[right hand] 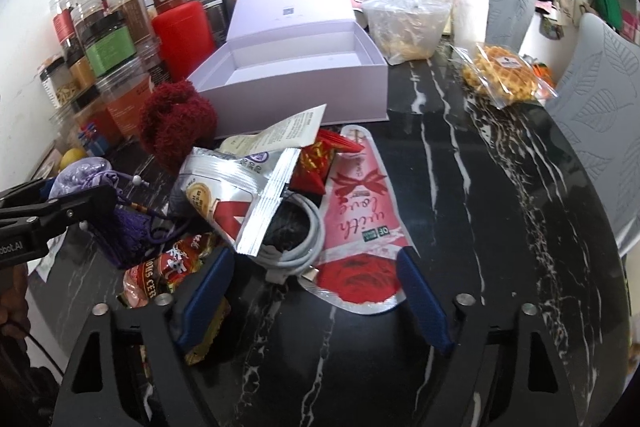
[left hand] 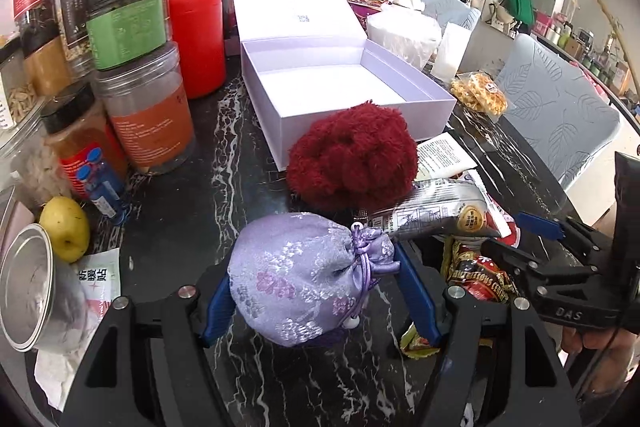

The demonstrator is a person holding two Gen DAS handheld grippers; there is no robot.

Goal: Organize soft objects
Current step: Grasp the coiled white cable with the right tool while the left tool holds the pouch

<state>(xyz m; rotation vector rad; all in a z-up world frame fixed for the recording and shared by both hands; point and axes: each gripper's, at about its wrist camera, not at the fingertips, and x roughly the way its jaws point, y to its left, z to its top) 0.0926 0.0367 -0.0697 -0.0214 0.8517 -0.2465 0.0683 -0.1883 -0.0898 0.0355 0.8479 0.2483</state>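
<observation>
Left hand-held gripper (left hand: 316,291) clamps lilac pouch (left hand: 296,279); right hand-held gripper (right hand: 316,303) open, empty. Lift clear of red yarn ball (left hand: 352,155), then drop into white box (left hand: 348,87).

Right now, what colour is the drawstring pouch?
Lilac satin pouch with floral brocade; clearest in the left wrist view.

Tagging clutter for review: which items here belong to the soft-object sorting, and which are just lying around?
Job:
lilac pouch, gripped in left claw
red yarn ball
open white box

Lying about:
spice jars
snack packets
waffle
cable
yellow fruit
</observation>
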